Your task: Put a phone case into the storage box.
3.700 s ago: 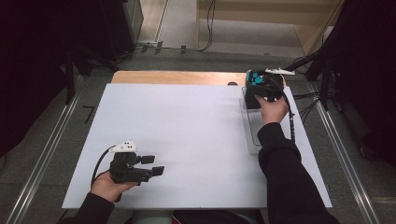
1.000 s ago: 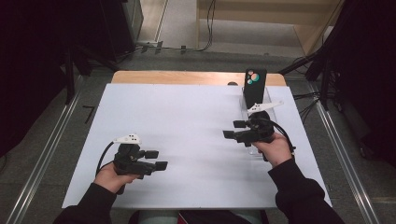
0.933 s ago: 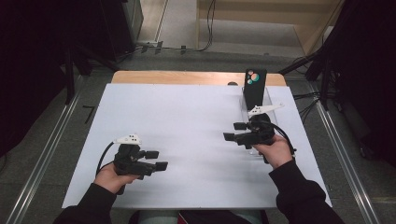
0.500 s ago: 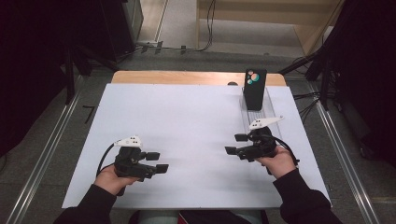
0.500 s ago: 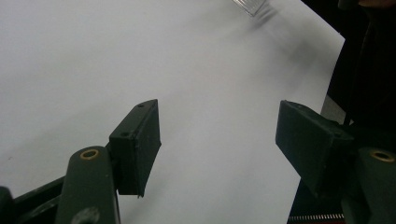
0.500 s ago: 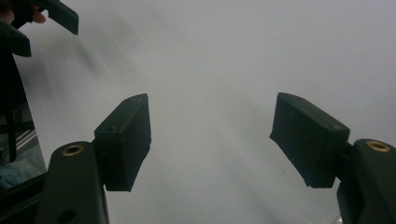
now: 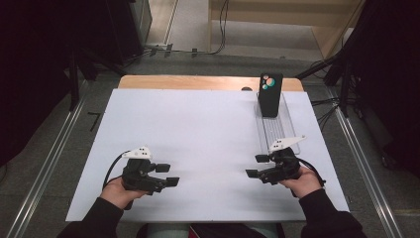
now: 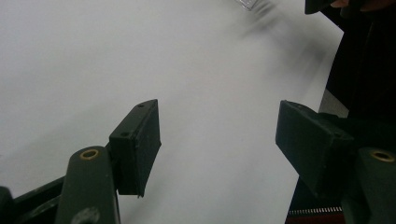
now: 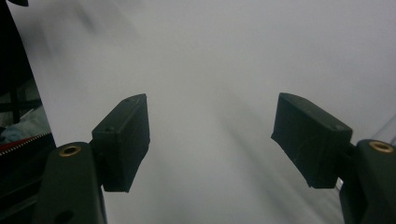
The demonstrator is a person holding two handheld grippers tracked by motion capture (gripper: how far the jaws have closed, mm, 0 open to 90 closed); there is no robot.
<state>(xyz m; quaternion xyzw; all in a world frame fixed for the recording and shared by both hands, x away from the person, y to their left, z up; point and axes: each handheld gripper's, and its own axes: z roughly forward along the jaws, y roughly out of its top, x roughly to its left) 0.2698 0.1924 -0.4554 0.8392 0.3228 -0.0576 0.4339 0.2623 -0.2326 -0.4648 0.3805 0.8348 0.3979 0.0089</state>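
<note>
since the earliest frame the right gripper [image 7: 258,165] has left the black phone [image 7: 270,94] at the far right of the table and come back to the near edge; the phone now stands upright by itself in the far end of the clear slotted rack [image 7: 280,130], where before the gripper covered it. over the last second the same gripper slid a little nearer and lower, while the left gripper [image 7: 166,174] kept its place.

high view: the white table top [image 7: 198,139] carries the rack along its right side, with the phone at the rack's far end, its coloured dots near the top. the right gripper sits near the rack's near end, well apart from the phone, jaws pointing left and standing wide with nothing between them. the left gripper rests at the near left, jaws pointing right, also wide and empty. both are held by hands in dark sleeves.

left gripper view: the left gripper [image 8: 217,140] shows two black pads [image 8: 137,144] spread wide over bare white surface; a dark sleeve [image 8: 359,70] shows at the right edge.

right gripper view: the right gripper [image 9: 210,140] shows pads [image 9: 310,135] likewise wide apart, nothing gripped, with blurred white table behind.
</note>
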